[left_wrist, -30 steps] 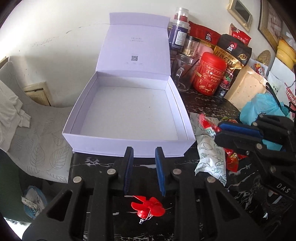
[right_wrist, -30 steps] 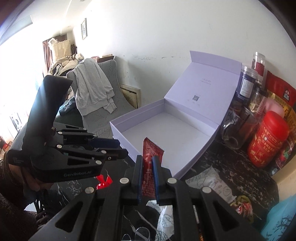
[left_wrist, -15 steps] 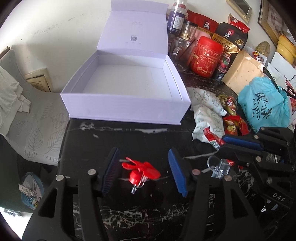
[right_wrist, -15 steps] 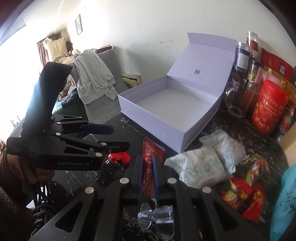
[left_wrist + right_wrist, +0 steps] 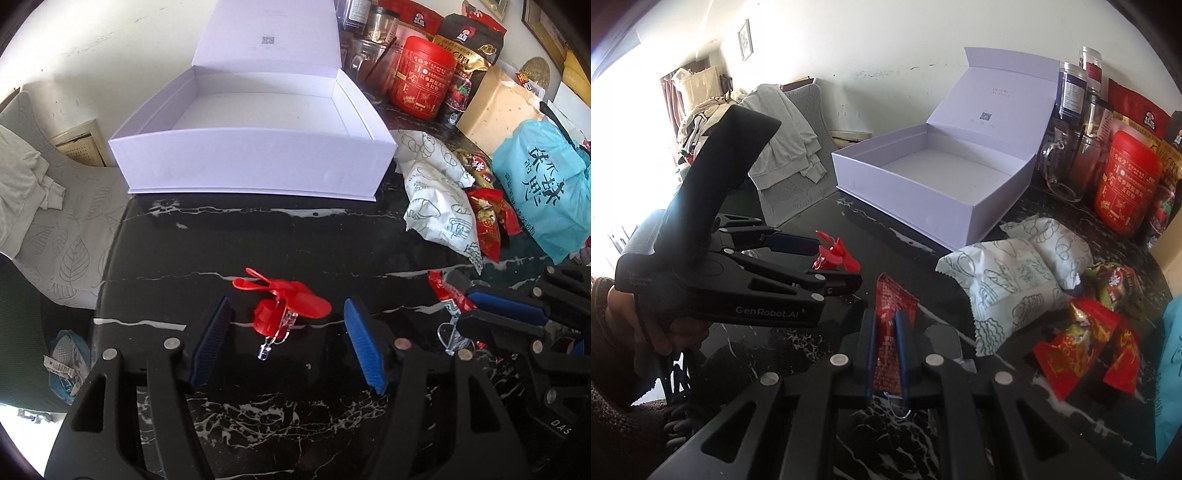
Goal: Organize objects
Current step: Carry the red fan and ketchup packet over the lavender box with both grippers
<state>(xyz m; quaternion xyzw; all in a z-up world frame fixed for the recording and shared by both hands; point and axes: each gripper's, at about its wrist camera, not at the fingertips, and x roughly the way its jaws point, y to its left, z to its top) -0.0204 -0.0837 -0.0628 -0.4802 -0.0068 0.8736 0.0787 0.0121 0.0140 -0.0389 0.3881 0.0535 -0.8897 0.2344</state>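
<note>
Left wrist: left gripper [image 5: 286, 338] jaws spread and have just been opening. Small red propeller toy [image 5: 282, 304] lies on the black marble table [image 5: 258, 247] between the blue pads [image 5: 360, 345], neither pad touching it. Lavender gift box [image 5: 251, 162] sits beyond, lid up, nothing visible inside. White snack packs [image 5: 439, 195] and red candy wrappers [image 5: 487, 221] just right of the box, teal plastic bag [image 5: 543, 184] further right, red canister [image 5: 423, 75] behind.

Right wrist: right gripper [image 5: 886, 354] pressed together, pinching a red sachet [image 5: 892, 321] that stands upright between the pads. Left gripper [image 5: 834, 267] at left, jaws straddling the propeller toy [image 5: 833, 254]. Box [image 5: 931, 188] ahead; snack packs [image 5: 1015, 273] to its right.
</note>
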